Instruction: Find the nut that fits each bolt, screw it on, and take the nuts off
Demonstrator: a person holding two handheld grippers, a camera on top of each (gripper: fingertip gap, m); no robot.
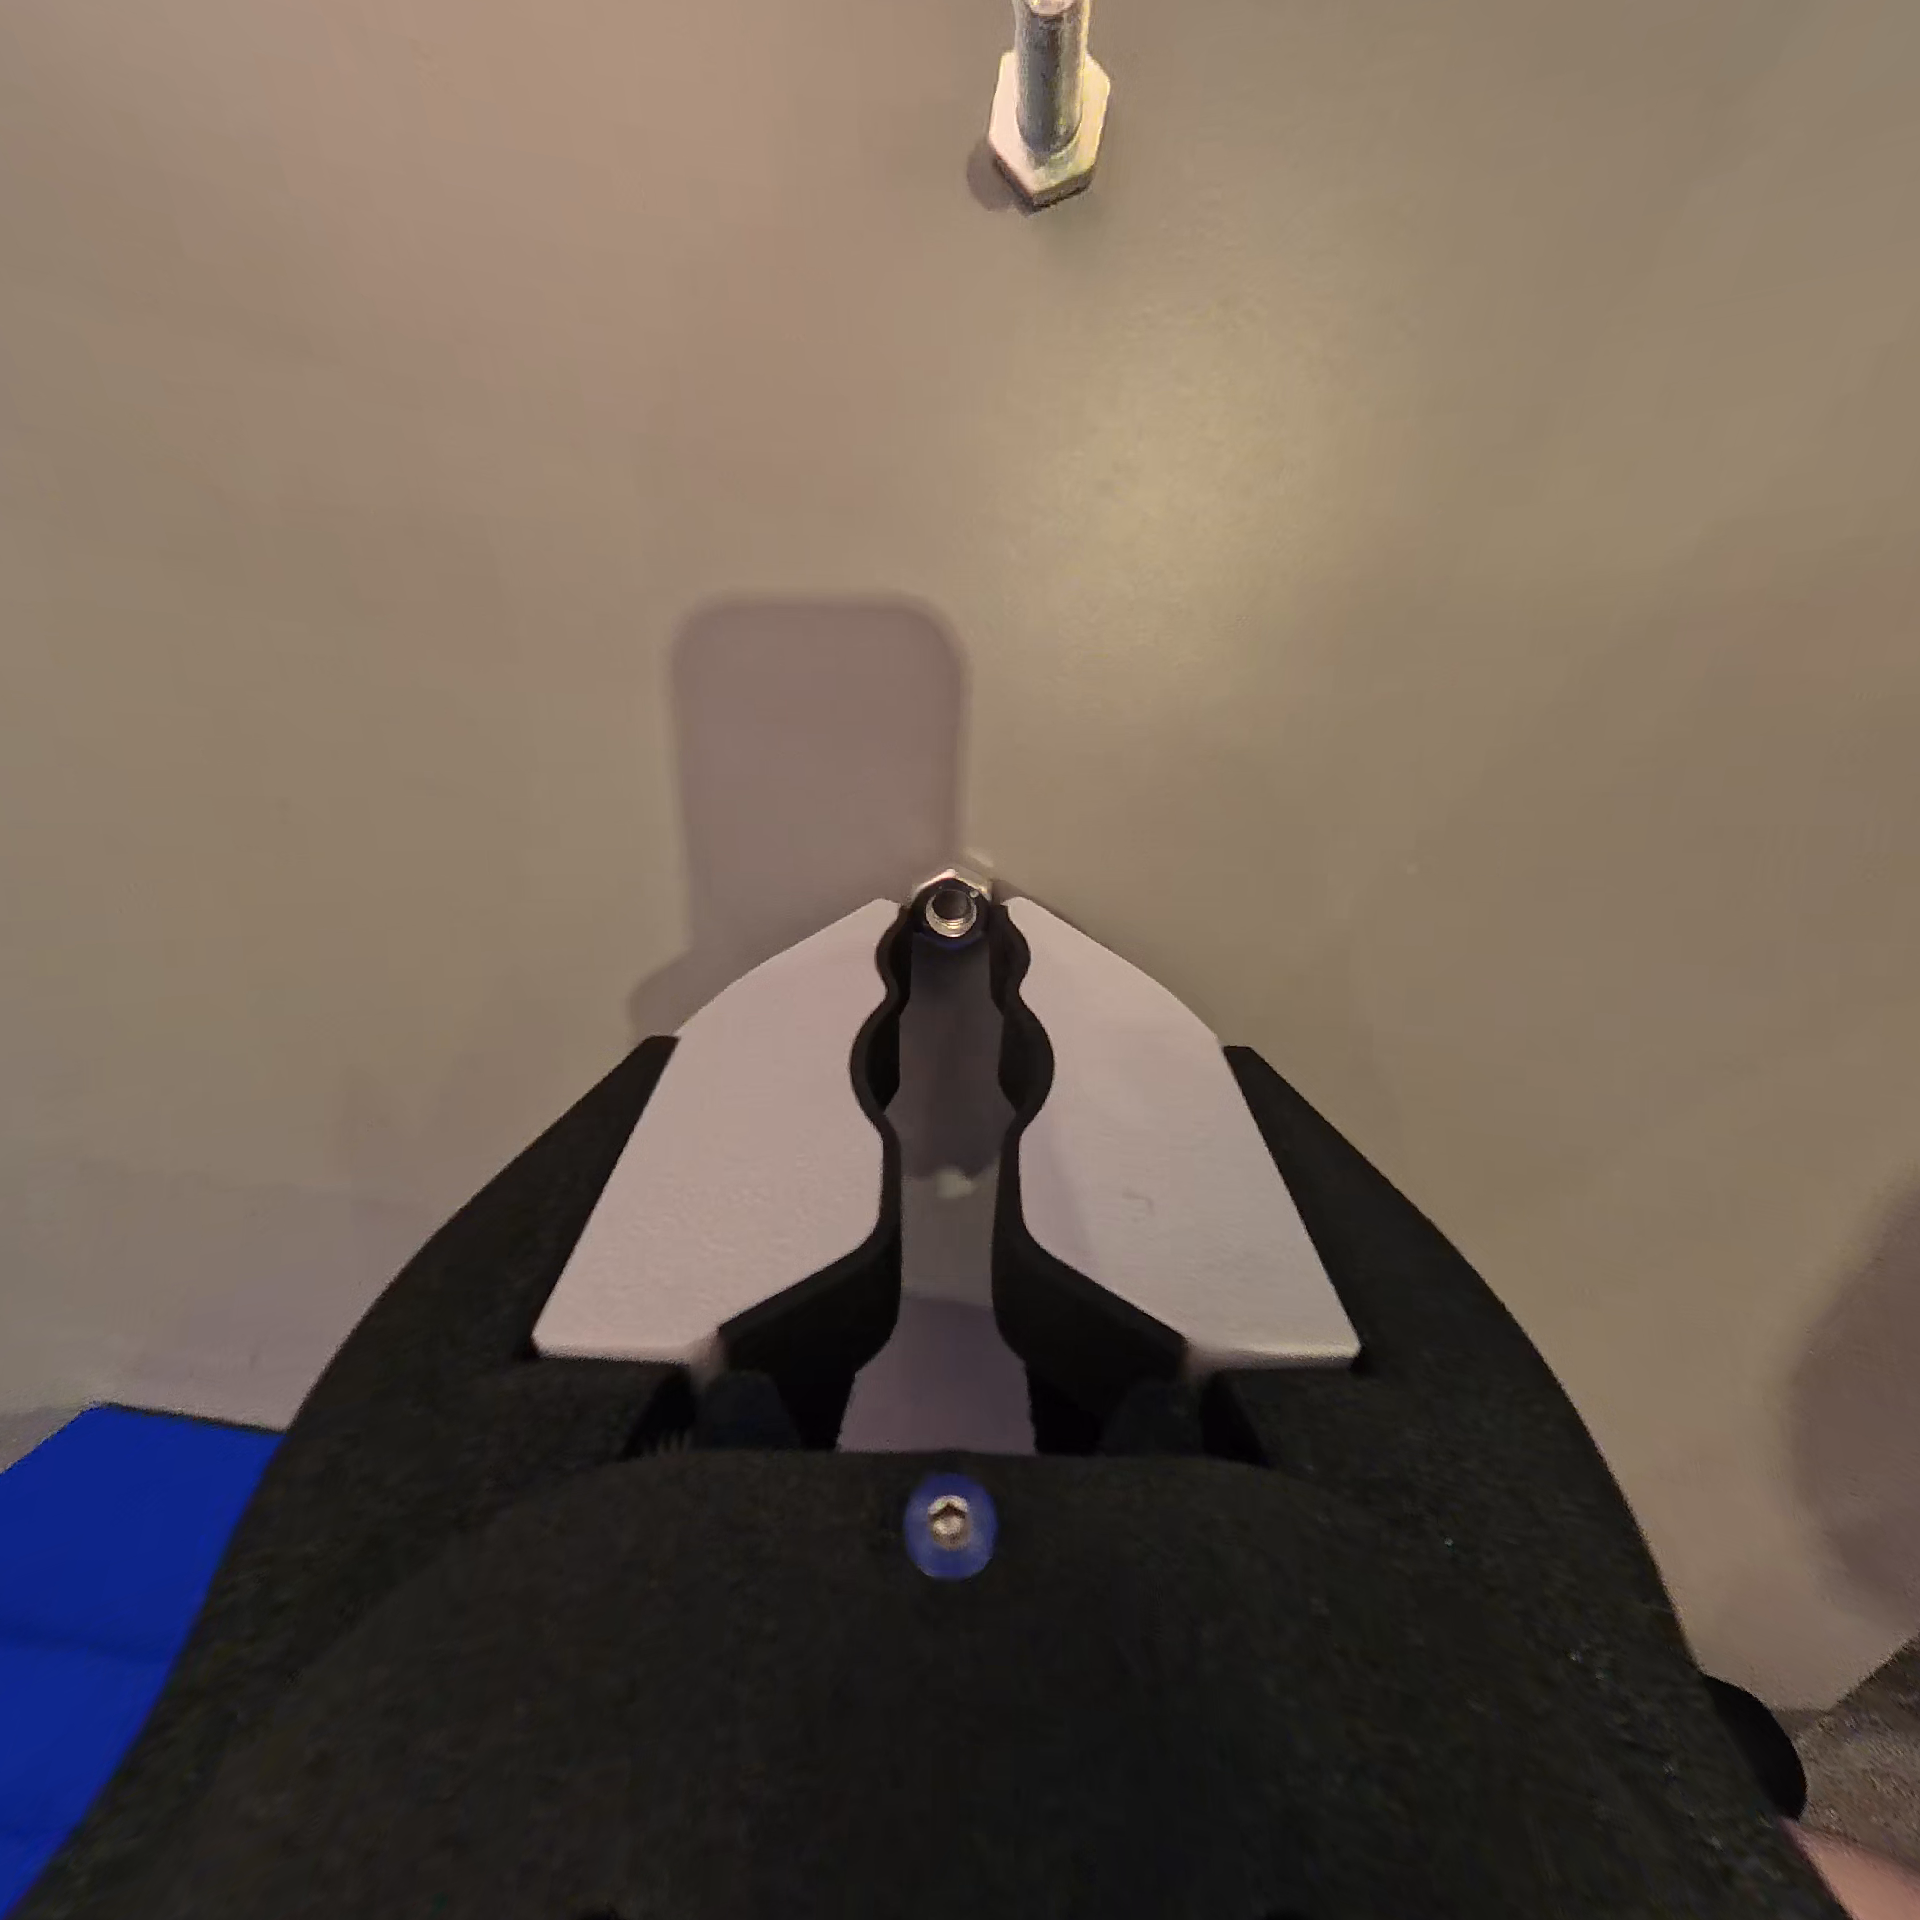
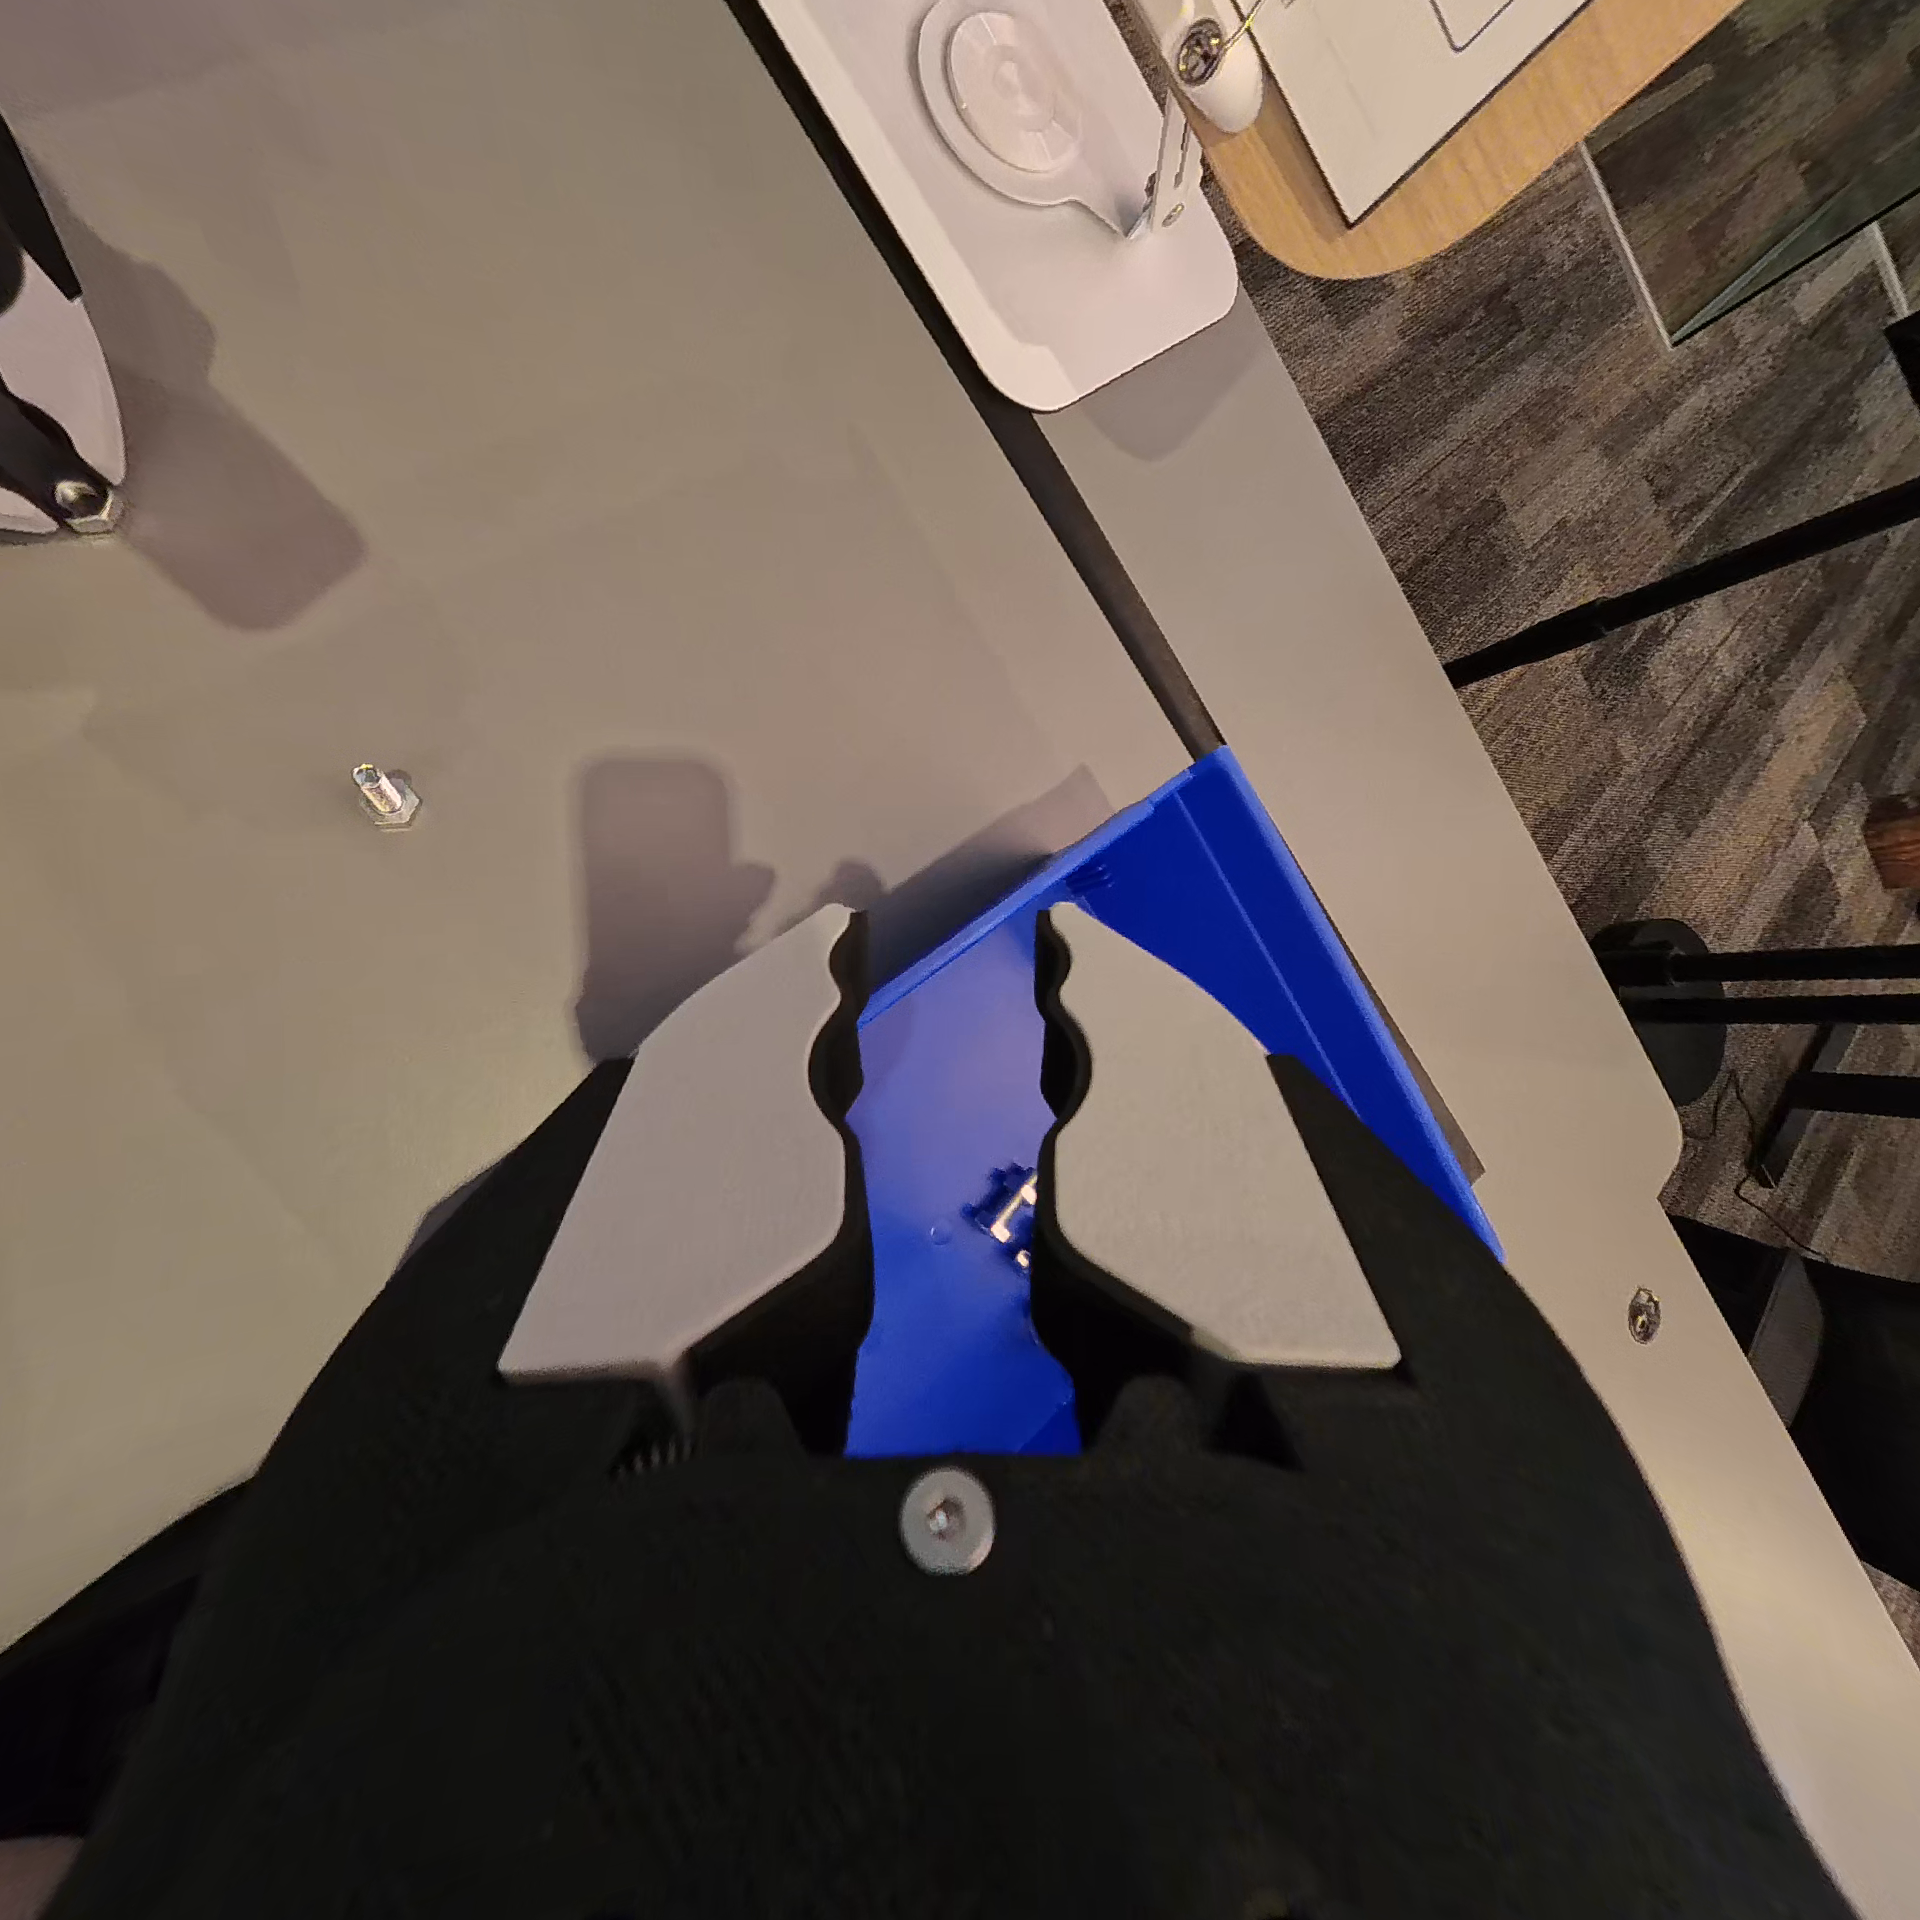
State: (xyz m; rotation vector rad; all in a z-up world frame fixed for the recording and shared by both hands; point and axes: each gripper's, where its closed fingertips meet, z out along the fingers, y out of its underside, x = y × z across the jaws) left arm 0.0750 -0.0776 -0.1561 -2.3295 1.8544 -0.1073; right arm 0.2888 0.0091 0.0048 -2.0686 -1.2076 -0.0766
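My left gripper (image 1: pixel 951 920) is shut on a small silver bolt (image 1: pixel 951 909) that stands on its hex head on the grey table (image 1: pixel 1351 623). The same gripper and bolt (image 2: pixel 88 507) show at the left edge of the right wrist view. A second, larger bolt (image 1: pixel 1049 104) stands upright on its head farther off; it also shows in the right wrist view (image 2: pixel 384 800). My right gripper (image 2: pixel 951 920) is open and empty, hovering over a blue bin (image 2: pixel 1195 935). Small metal parts (image 2: pixel 1013 1210) lie in the bin between its fingers.
A corner of the blue bin (image 1: pixel 104 1507) shows at lower left in the left wrist view. A white device with a round dial (image 2: pixel 1039 156) lies at the table's edge. Beyond the curved table edge (image 2: pixel 1455 883) are carpet floor and black stand legs (image 2: pixel 1714 987).
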